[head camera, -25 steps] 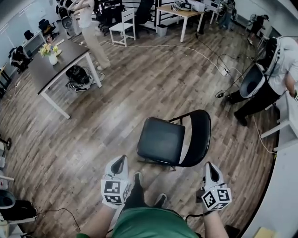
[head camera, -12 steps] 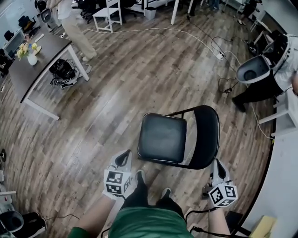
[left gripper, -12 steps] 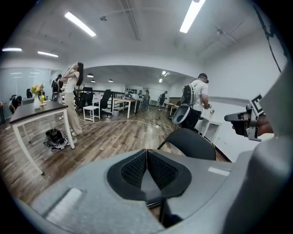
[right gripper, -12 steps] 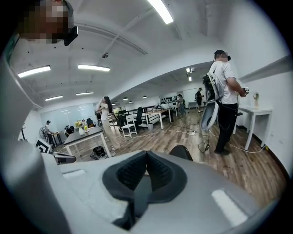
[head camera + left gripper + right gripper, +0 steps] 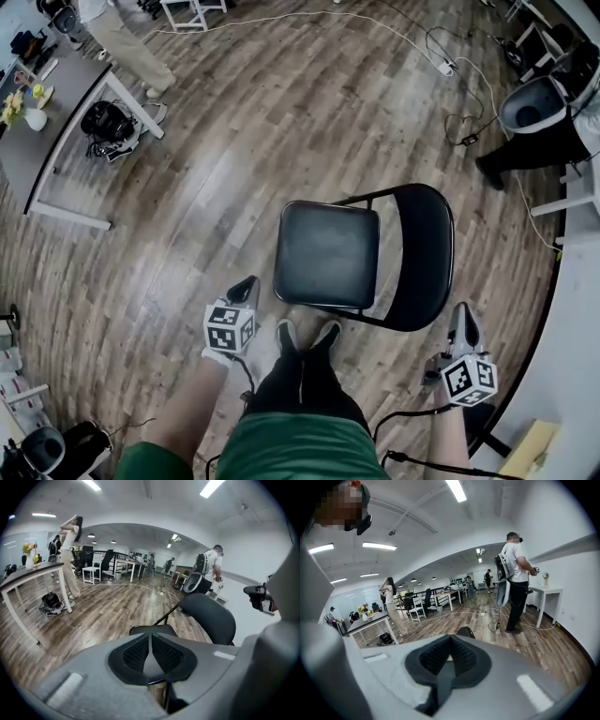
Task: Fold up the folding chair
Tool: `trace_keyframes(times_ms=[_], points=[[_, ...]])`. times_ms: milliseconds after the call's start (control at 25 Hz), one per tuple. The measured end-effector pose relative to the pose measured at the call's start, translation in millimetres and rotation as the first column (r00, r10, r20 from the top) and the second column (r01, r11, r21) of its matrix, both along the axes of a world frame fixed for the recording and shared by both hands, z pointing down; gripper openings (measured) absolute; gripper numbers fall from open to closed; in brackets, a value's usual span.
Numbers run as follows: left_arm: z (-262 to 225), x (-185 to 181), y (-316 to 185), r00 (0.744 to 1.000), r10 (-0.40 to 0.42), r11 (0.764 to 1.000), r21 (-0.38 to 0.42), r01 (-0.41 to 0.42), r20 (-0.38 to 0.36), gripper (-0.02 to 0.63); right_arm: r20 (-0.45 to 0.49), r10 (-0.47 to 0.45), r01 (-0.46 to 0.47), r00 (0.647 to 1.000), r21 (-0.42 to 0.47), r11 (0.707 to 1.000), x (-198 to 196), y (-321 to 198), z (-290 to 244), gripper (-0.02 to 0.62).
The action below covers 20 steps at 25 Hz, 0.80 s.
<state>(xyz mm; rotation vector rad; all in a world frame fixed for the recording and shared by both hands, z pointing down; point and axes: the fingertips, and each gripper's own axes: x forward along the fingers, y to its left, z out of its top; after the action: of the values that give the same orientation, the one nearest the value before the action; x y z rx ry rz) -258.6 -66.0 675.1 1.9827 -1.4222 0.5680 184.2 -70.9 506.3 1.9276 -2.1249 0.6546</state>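
Now we hover beside the unfolded folding chair (image 5: 367, 259), left gripper (image 5: 247, 287) and right gripper (image 5: 461, 311) both empty, fingers together. Next we should part them and grip the seat (image 5: 323, 253).

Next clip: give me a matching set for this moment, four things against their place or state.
Things:
1 left gripper
2 right gripper
3 folding chair
4 flower vase

Place or state:
a on the grey table
b shut, near the seat
c shut, beside the backrest
d unfolded on the floor

Pairs: 1-b, 2-c, 3-d, 4-a
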Motion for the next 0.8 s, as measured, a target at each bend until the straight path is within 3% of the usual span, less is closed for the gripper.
trace_keyframes(times_ms=[240, 400, 520, 640, 800], points=[[28.7, 18.8, 2.2, 0.986, -0.117, 0.985, -0.143, 0.1, -0.116, 0.182, 0.016, 0.003, -0.002, 1.0, -0.018, 1.0, 27.3, -22.5, 15.8, 0.002], [59.2, 25.0, -3.0, 0.978, -0.137, 0.976, -0.189, 0.107, -0.154, 0.253, 0.012, -0.036, 0.037, 0.999, -0.087, 0.996, 42.6, -31.5, 45.4, 0.178], [97.3, 26.1, -4.1, 0.973, -0.122, 0.971, -0.225, 0.077, -0.194, 0.286, -0.016, -0.065, 0.062, 0.998, -0.14, 0.988, 48.0, -29.3, 67.4, 0.233], [154.7, 23.3, -5.9, 0.968, -0.098, 0.959, -0.283, 0.03, -0.23, 0.306, -0.036, -0.073, 0.066, 0.997, -0.173, 0.983, 49.3, -27.6, 87.7, 0.245], [230.3, 22.0, -12.7, 0.959, -0.068, 0.931, -0.363, -0.039, -0.275, 0.326, 0.013, -0.012, 0.014, 1.0, -0.213, 0.977, 50.2, -28.3, 116.2, 0.266]])
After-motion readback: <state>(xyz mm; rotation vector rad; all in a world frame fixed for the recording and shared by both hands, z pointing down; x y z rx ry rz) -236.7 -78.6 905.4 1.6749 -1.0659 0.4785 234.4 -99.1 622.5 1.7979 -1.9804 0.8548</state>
